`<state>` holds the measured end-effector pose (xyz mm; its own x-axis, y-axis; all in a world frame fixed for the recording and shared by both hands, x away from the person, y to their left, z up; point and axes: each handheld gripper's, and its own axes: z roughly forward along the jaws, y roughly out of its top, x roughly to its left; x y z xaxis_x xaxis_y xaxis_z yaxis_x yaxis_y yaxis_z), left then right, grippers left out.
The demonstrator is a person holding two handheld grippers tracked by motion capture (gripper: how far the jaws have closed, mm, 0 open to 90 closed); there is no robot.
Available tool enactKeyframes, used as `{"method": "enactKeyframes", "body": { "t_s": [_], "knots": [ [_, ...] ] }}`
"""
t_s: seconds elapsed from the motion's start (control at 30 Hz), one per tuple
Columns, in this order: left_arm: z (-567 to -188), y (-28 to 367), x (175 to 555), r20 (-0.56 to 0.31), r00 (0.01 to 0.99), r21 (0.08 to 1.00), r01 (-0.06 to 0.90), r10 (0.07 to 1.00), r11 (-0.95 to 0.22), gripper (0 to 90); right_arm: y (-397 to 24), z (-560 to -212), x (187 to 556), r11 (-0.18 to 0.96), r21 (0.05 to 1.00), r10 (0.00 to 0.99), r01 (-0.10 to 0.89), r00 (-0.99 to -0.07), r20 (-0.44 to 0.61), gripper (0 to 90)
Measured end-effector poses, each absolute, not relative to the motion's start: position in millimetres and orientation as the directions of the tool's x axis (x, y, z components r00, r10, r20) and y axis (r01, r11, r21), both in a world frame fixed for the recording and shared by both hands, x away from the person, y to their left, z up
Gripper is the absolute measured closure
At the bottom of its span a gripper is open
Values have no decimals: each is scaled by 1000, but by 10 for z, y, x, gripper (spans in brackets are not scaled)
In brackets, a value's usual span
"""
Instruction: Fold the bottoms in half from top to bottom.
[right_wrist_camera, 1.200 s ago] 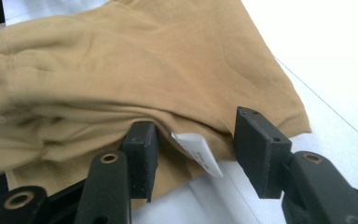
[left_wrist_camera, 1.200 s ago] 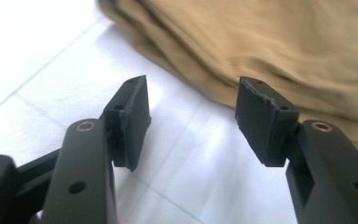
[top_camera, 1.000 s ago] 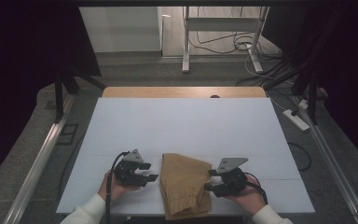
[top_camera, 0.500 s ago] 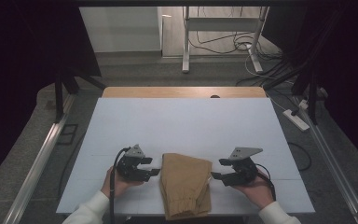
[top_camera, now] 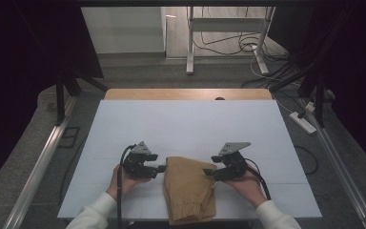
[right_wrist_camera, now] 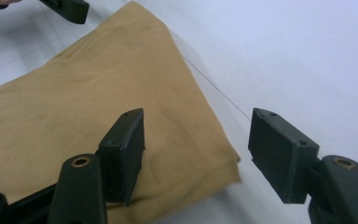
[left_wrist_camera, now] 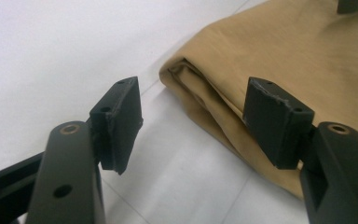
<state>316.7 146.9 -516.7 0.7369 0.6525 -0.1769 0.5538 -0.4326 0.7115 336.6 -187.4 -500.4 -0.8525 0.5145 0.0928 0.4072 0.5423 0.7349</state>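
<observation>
A folded tan cloth garment with a gathered elastic hem [top_camera: 189, 188] lies flat on the white tabletop [top_camera: 186, 126], at the near edge of the table and centred between the person's two hands. Its gathered end points toward the person; its far end is the narrower, squared one.

The left gripper [top_camera: 163, 168] sits at the garment's left side, level with its far end, fingertips just beside the fabric edge. In the left gripper view, the folded corner of the garment [left_wrist_camera: 279, 60] lies ahead of the left gripper [left_wrist_camera: 191, 126] and toward its right-hand jaw; layered folds of cloth are visible at that corner. The jaws stand wide apart with only bare tabletop [left_wrist_camera: 51, 51] between the pads. Neither pad presses on the cloth. The jaws have just been opening.

The right gripper [top_camera: 208, 171] sits at the garment's right side, fingertips at the fabric's right edge near the far corner. In the right gripper view, the garment [right_wrist_camera: 88, 116] spreads to the left and ahead of the right gripper [right_wrist_camera: 196, 149]; its corner lies in the gap between the jaws, nearer the left-hand jaw. The pads stand wide and grip nothing. These jaws have also been opening over the last second.

The left gripper's tip [right_wrist_camera: 70, 9] is visible across the garment in the right gripper view.
</observation>
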Motion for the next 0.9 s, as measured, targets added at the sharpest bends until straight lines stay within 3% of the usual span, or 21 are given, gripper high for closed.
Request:
{"method": "enactKeyframes", "body": {
  "t_s": [0.33, 0.57, 0.9],
  "knots": [
    [-5203, 1455, 3209, -175, 734, 705, 558, 656, -437, 355, -1660, -5084, 3404, 616, 683, 489, 391, -870, 57, 379],
    [-5222, 1447, 3200, -176, 739, 697, 560, 650, -448, 343, -1663, -5124, 3418, 633, 653, 487, 417, -869, 83, 466],
    [-5237, 1441, 3188, -179, 743, 687, 563, 645, -459, 336, -1664, -5105, 3365, 675, 629, 478, 386, -878, 26, 755]
  ]
}}
